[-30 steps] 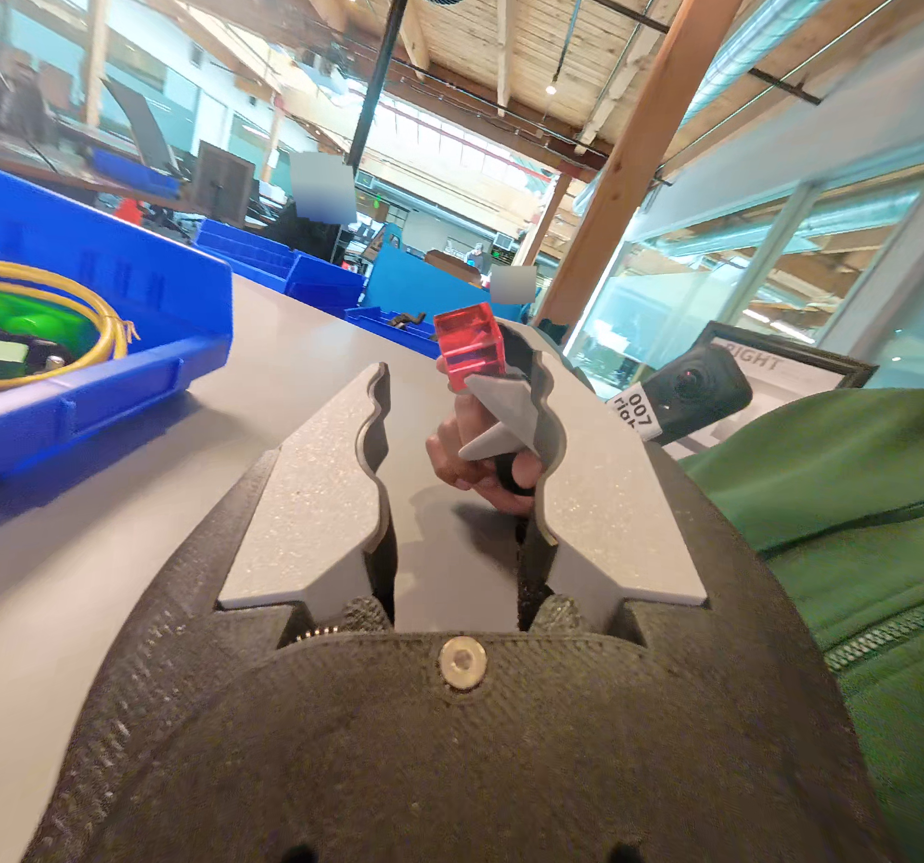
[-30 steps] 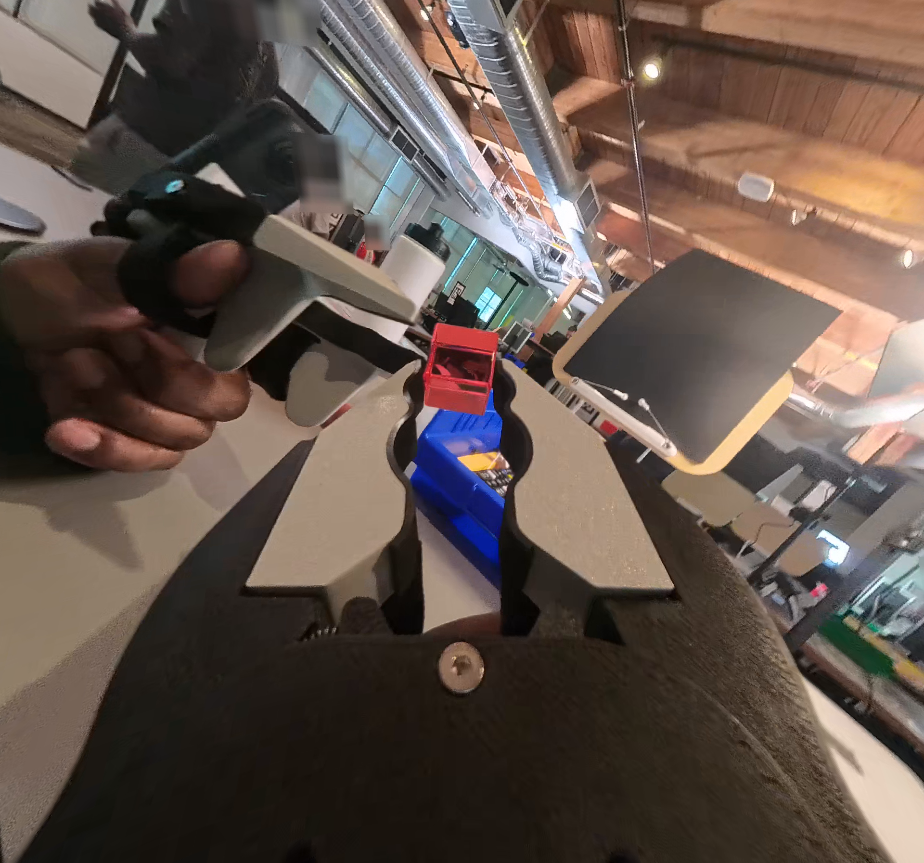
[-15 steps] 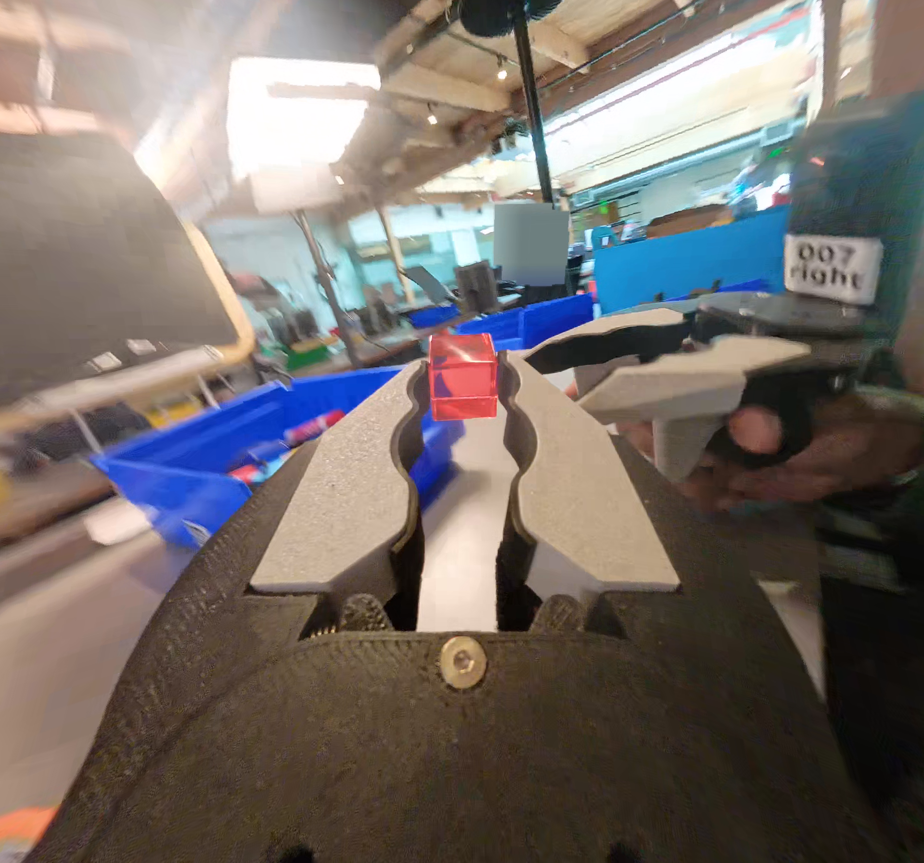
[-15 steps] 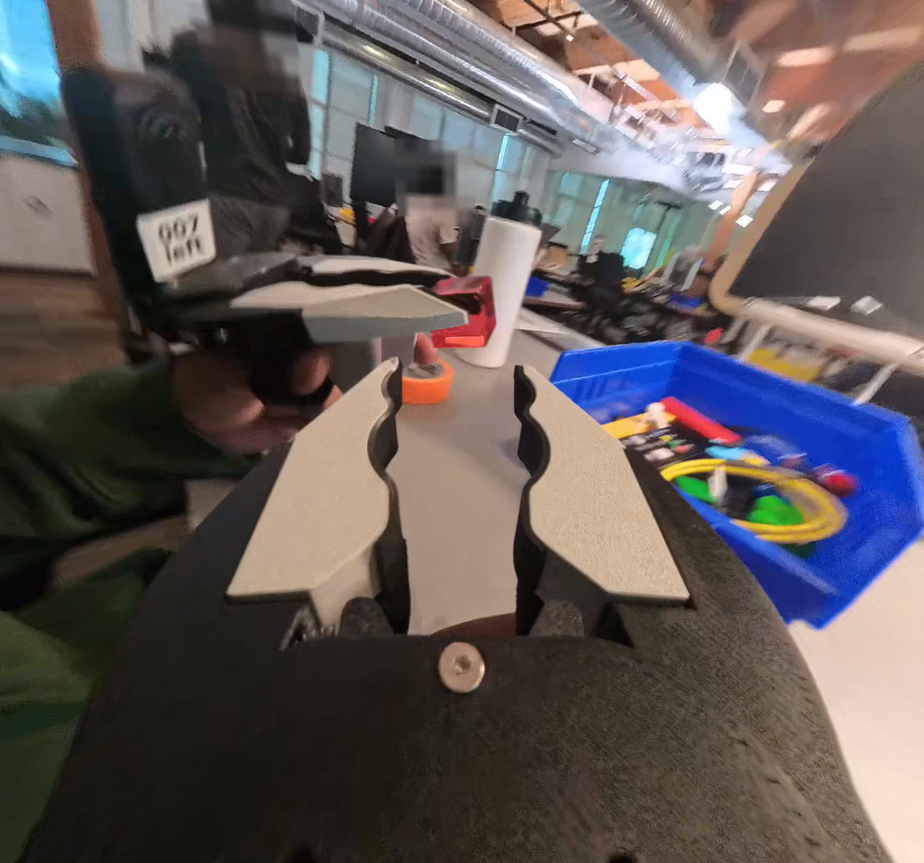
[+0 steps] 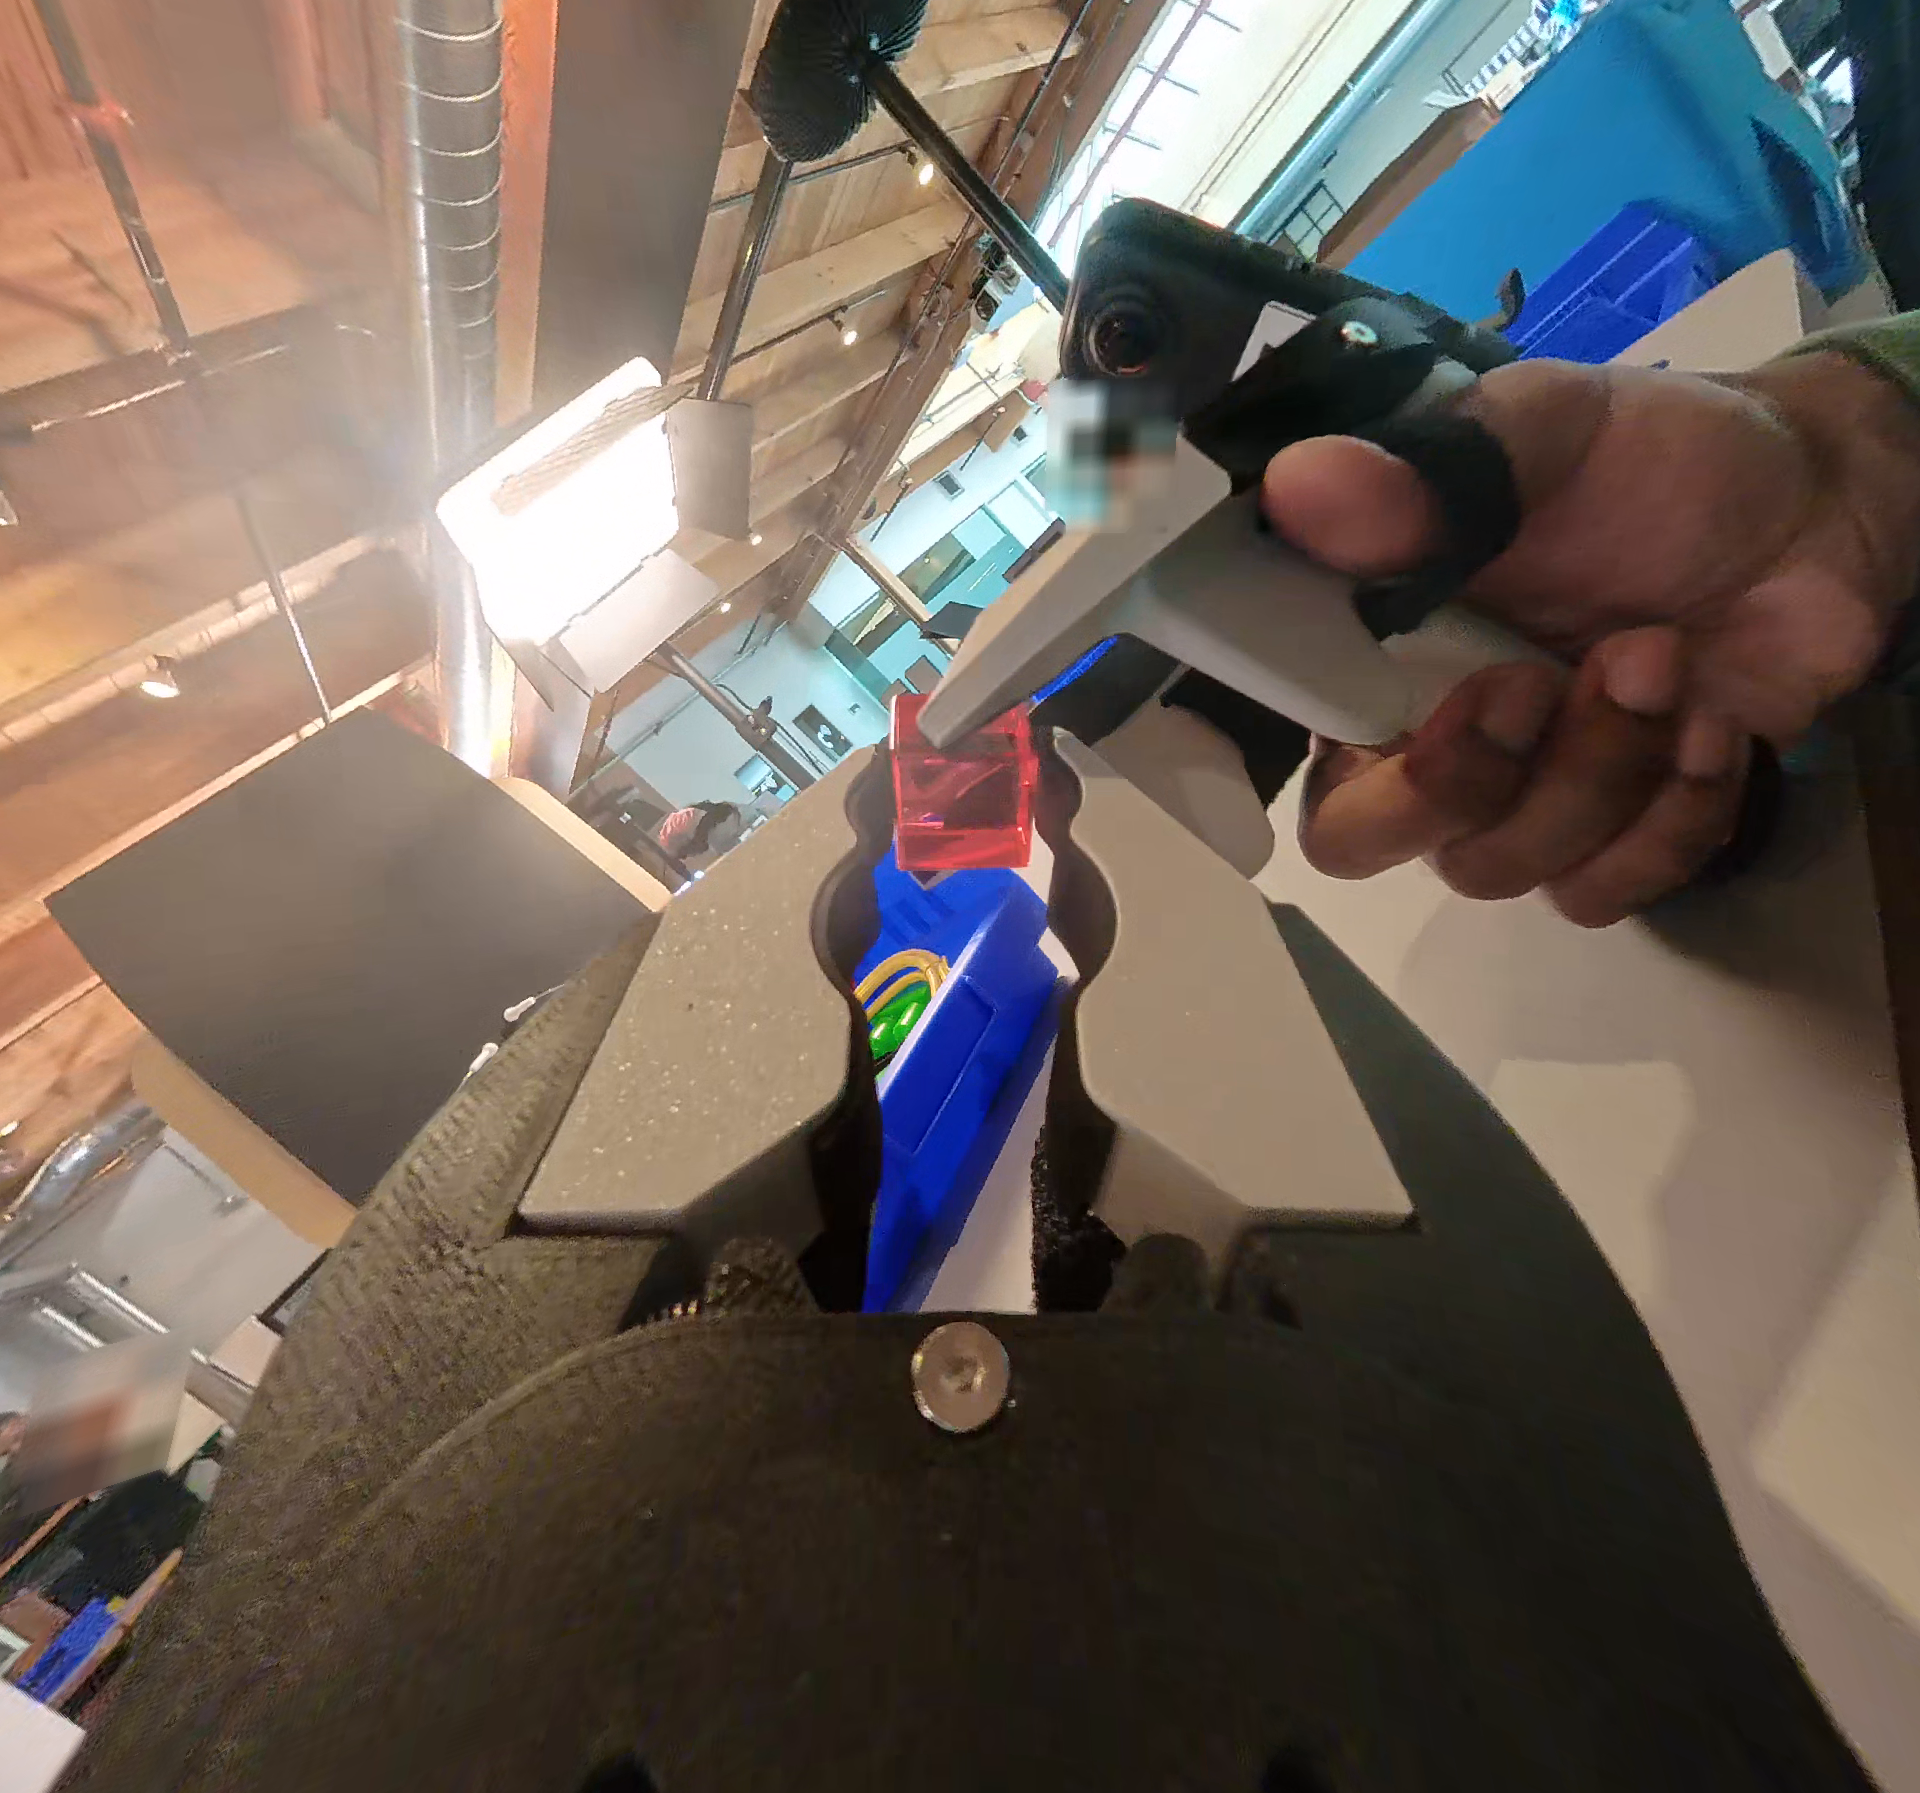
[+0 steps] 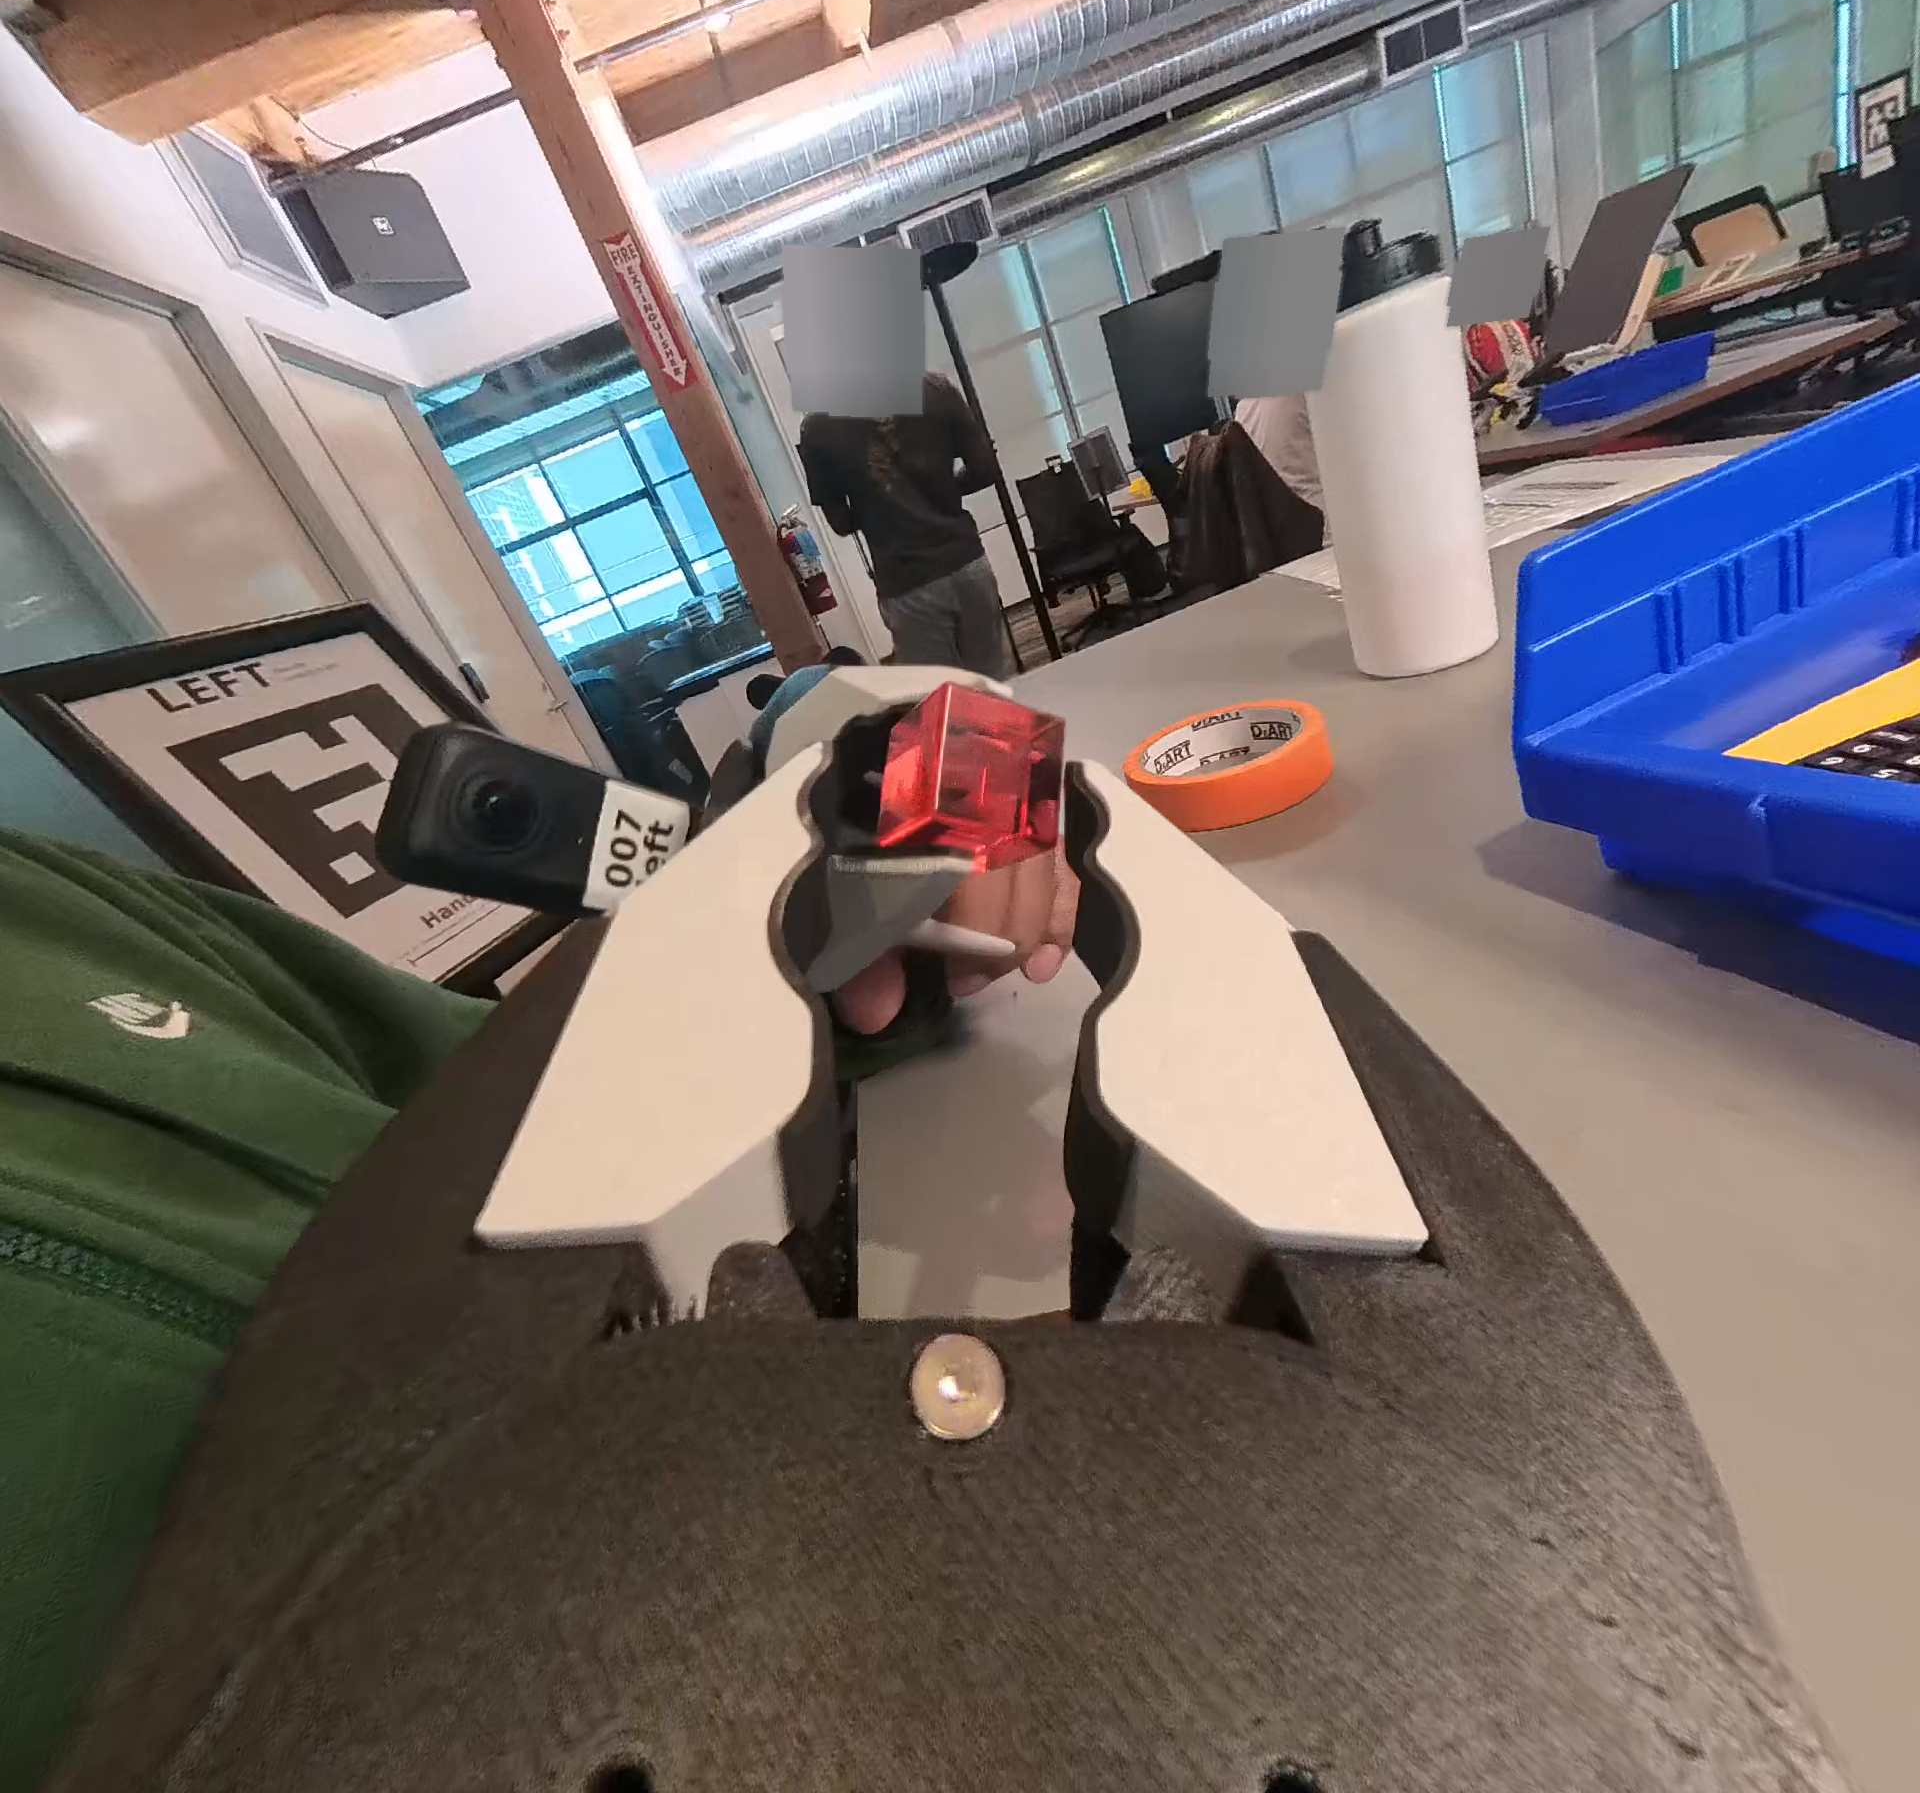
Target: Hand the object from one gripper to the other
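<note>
Left wrist view: the left gripper (image 5: 961, 787) is seen tilted steeply upward toward the ceiling, and a clear red cube (image 5: 964, 796) is pinched between its fingertips, held in the air above the grey table (image 5: 1621, 1068). The right gripper (image 5: 1023, 704) is brought in from the right, one finger laid on the cube's top face; whether it is clamped cannot be told from this side. It is held by a hand (image 5: 1621, 642) curled round the trigger, with the index finger through a black strap. A blue bin (image 5: 956, 1047) is seen behind, between the fingers.

From the right wrist view, the right gripper (image 6: 961, 808) is seen with its fingers apart on either side of the cube (image 6: 971, 782), with gaps visible. Farther off, an orange tape roll (image 6: 1231, 761), a white bottle (image 6: 1397, 496) and the bin (image 6: 1704, 704) are set on the table (image 6: 1558, 1068).
</note>
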